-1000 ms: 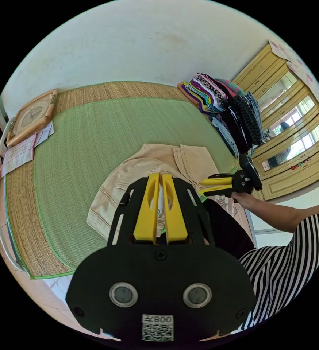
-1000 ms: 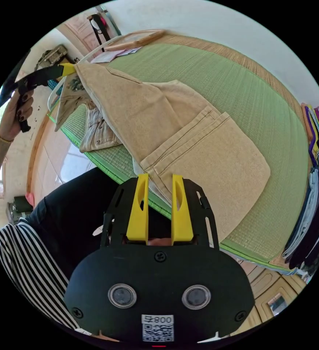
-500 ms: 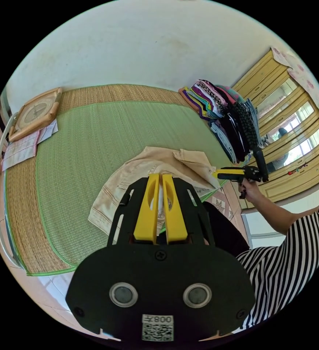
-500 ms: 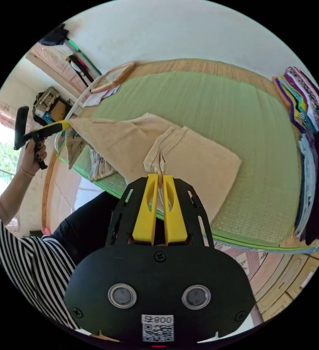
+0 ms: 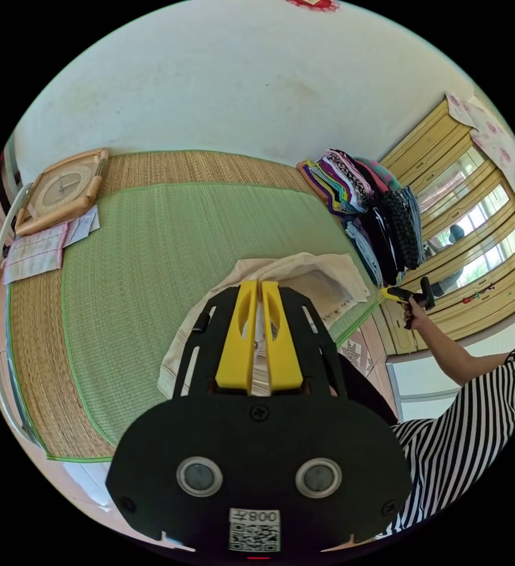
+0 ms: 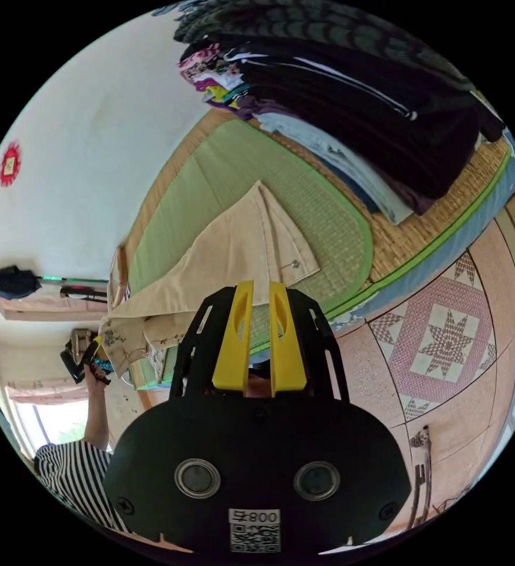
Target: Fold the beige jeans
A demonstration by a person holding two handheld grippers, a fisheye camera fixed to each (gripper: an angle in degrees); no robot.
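Note:
The beige jeans (image 5: 304,274) lie on the green mat (image 5: 151,247) near its front edge. My left gripper (image 5: 260,286) is shut on their waistband end, with cloth pinched between the yellow jaws. In the right gripper view the jeans (image 6: 240,247) stretch from a flat folded end on the mat to the left gripper (image 6: 95,348), which holds the other end lifted. My right gripper (image 6: 260,289) hangs off the bed's edge, jaws slightly parted with nothing between them. It also appears as the right gripper (image 5: 400,295) beyond the mat's corner, apart from the jeans.
A tall stack of folded clothes (image 5: 375,206) sits at the mat's right end, seen close as the stack (image 6: 357,76). A wooden clock (image 5: 63,188) and papers (image 5: 33,250) lie at the left end. A yellow wardrobe (image 5: 475,236) and patterned tile floor (image 6: 446,342) lie beyond the bed.
The right gripper has let go of the jeans' leg end and drawn back off the bed edge. The left gripper stays shut on the waistband.

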